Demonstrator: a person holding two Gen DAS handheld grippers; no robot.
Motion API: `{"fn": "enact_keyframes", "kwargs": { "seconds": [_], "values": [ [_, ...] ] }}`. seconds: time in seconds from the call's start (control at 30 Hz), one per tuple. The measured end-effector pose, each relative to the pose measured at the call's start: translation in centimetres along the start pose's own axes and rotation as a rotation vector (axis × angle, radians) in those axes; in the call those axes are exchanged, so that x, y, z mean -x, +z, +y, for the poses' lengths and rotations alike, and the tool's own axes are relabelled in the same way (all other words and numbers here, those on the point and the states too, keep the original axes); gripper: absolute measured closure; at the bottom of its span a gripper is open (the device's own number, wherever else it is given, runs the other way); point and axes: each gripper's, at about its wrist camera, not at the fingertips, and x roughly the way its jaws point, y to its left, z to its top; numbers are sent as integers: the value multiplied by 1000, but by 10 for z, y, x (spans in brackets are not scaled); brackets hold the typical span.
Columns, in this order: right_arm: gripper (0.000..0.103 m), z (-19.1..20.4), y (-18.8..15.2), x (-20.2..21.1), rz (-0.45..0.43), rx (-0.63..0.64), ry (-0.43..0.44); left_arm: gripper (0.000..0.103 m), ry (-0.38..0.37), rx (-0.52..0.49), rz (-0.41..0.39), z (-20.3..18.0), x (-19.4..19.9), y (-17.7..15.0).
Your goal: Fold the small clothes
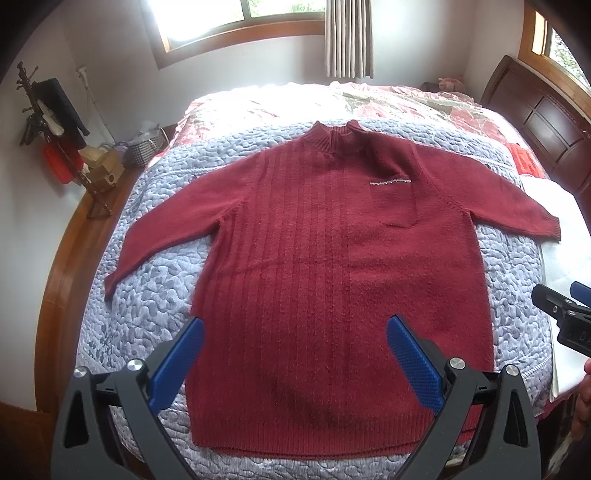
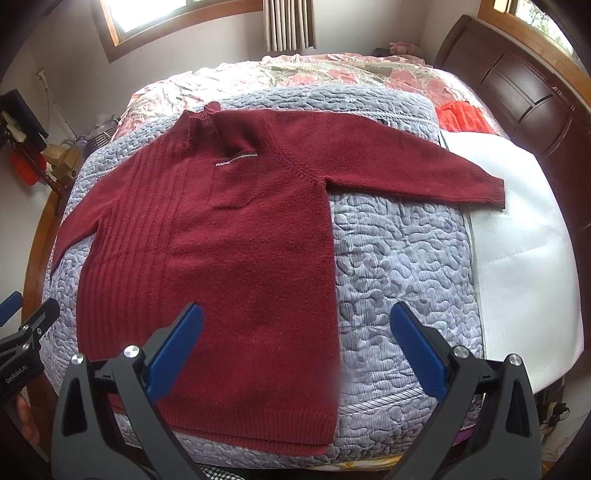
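Dark red sweater (image 1: 332, 266) lies flat, front up, on grey-blue quilt (image 1: 147, 295) over the bed; both sleeves spread outward, collar pointing toward the window (image 1: 236, 26). Chest pocket with pale trim strip (image 1: 389, 181). Right sleeve cuff reaches onto white cloth (image 2: 517, 240).

Left gripper (image 1: 295, 339) hovers above the hem, jaws spread wide, nothing between them. Right gripper (image 2: 295, 328) above the sweater's edge, jaws likewise apart, empty. Small red item (image 2: 461, 116) near dark headboard (image 2: 517, 85), possibly fabric.
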Motion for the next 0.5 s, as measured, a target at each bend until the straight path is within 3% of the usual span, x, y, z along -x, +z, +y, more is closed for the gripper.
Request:
{"fn": "enact_keyframes", "kwargs": {
  "seconds": [0.27, 0.37, 0.5],
  "values": [
    [3, -23, 13, -21, 13, -32, 4, 4, 7, -6, 26, -10, -20, 10],
    [3, -57, 29, -38, 11, -65, -30, 4, -2, -8, 26, -27, -33, 24],
    [3, -132, 60, -61, -11, -153, -77, 4, -22, -41, -12, -72, -52, 52]
  ]
}}
